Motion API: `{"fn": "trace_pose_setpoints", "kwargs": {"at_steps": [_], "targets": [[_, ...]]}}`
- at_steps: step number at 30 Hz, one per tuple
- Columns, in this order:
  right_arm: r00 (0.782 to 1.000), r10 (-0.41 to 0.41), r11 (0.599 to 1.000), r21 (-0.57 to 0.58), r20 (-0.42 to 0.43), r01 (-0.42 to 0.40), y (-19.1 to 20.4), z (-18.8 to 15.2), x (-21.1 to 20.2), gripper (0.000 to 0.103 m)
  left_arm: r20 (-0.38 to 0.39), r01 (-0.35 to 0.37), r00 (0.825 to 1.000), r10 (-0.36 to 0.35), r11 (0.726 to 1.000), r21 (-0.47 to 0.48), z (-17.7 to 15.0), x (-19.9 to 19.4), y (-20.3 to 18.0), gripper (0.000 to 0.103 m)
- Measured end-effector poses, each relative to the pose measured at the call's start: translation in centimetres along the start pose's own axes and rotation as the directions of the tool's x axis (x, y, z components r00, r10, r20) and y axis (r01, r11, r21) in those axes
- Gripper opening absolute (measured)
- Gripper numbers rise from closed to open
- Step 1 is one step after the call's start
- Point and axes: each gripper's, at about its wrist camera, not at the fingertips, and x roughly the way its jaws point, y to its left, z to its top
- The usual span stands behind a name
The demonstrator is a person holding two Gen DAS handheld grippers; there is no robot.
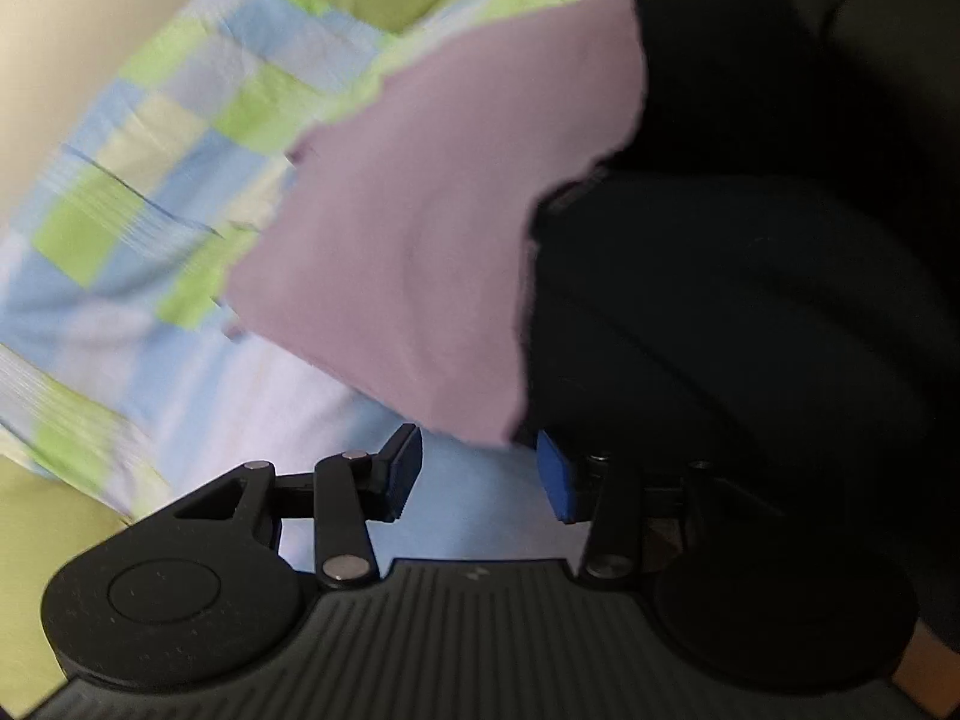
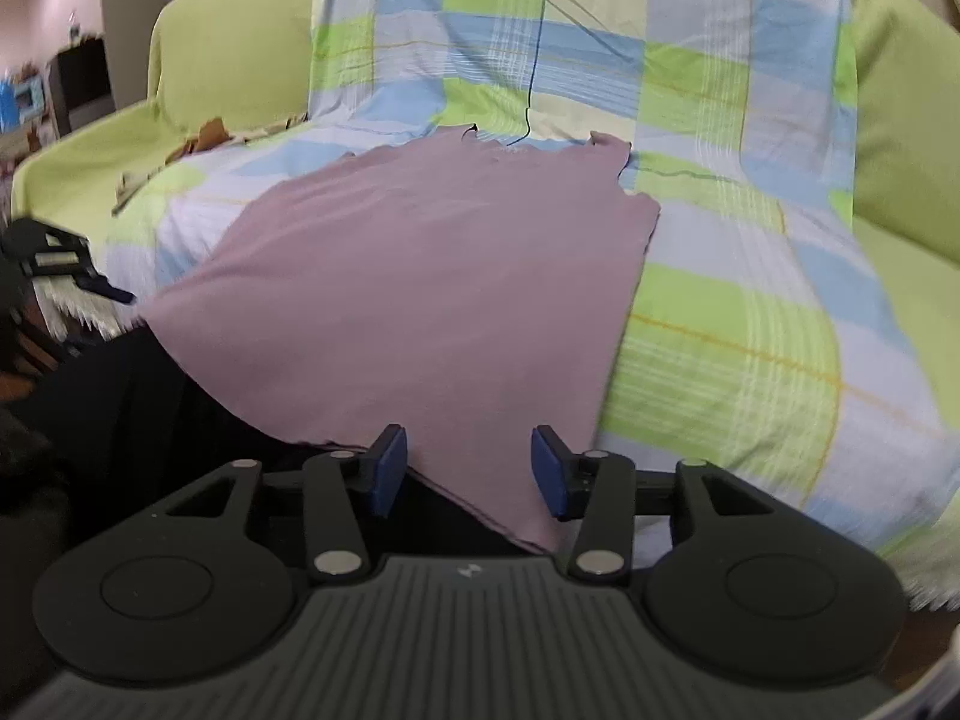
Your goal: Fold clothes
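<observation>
Where checked blue-green sheet (image 2: 720,300) covers green sofa (image 2: 228,60), flat mauve cotton garment (image 2: 420,276) runs 6–12 o'clock; left gripper (image 1: 480,474) & right gripper (image 2: 468,471) wide apart, holding nothing.

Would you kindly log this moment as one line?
garment: pink shirt flat on checked sheet | left gripper: open | right gripper: open, over hem

**Both grippers spread open, nothing pinched**

The left gripper (image 1: 480,474) has its two blue-padded fingers (image 1: 403,471) set wide apart, with clear space between the pads and nothing clamped. Its view is tilted, so the tool is rolled to one side. The right gripper (image 2: 469,471) sits level, its fingers (image 2: 389,468) likewise parted with a broad gap. From the right wrist view, the left gripper (image 2: 72,270) shows at the far left edge, well apart from the right one.
</observation>
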Motion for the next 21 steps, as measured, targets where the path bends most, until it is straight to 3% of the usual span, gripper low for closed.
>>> {"fn": "trace_pose_setpoints", "kwargs": {"at_steps": [2, 5, 6, 7, 8, 9, 10, 13, 19, 21], "targets": [[1.0, -0.003, 1.0, -0.005, -0.003, 0.003, 0.4, 0.1, 0.2, 0.048, 0.046, -0.038, 0.998, 0.036, 0.998, 0.041, -0.1, 0.3, -0.5, 0.047], [1.0, -0.019, 0.997, -0.076, -0.019, 0.018, 1.4, 0.0, 0.3, 0.051, 0.091, -0.041, 0.995, 0.031, 0.994, 0.103, -0.5, 0.3, -0.6, 0.041], [0.999, -0.029, 0.993, -0.116, -0.025, 0.026, 1.8, -0.1, 0.4, 0.051, 0.095, -0.019, 0.995, 0.009, 0.994, 0.107, -0.7, 0.3, -0.4, 0.036], [0.999, -0.032, 0.989, -0.147, -0.029, 0.027, 2.2, -0.3, 0.2, 0.052, 0.093, 0.023, 0.995, -0.031, 0.997, 0.079, -0.6, 0.3, 0.1, 0.016], [0.999, -0.025, 0.977, -0.21, -0.034, 0.017, 3.0, -0.4, 0.3, 0.052, 0.089, 0.058, 0.994, -0.061, 0.997, 0.045, -0.4, 0.2, 0.6, 0.004], [0.999, -0.018, 0.964, -0.266, -0.04, 0.007, 3.8, -0.6, 0.3, 0.053, 0.095, 0.107, 0.99, -0.103, 0.994, -0.038, -0.1, 0.2, 1.6, 0.003], [0.999, -0.012, 0.958, -0.286, -0.042, -0.001, 4.1, -0.6, 0.4, 0.057, 0.106, 0.159, 0.984, -0.146, 0.979, -0.131, 0.2, 0.2, 2.8, 0.003], [0.998, 0.029, 0.913, -0.405, -0.064, -0.052, 6.3, -0.8, 1.3, 0.06, 0.165, 0.22, 0.971, -0.175, 0.923, -0.314, 0.7, -0.3, 5.8, 0.003], [0.995, 0.047, 0.848, -0.524, -0.088, -0.086, 9.3, 0.2, 4.3, 0.06, 0.241, 0.275, 0.956, -0.168, 0.801, -0.531, 1.0, -0.2, 11.2, 0.002], [0.993, 0.009, 0.787, -0.612, -0.114, -0.077, 10.3, 0.2, 5.6, 0.058, 0.255, 0.285, 0.953, -0.165, 0.774, -0.565, 1.0, -0.3, 12.5, 0.002]]}}
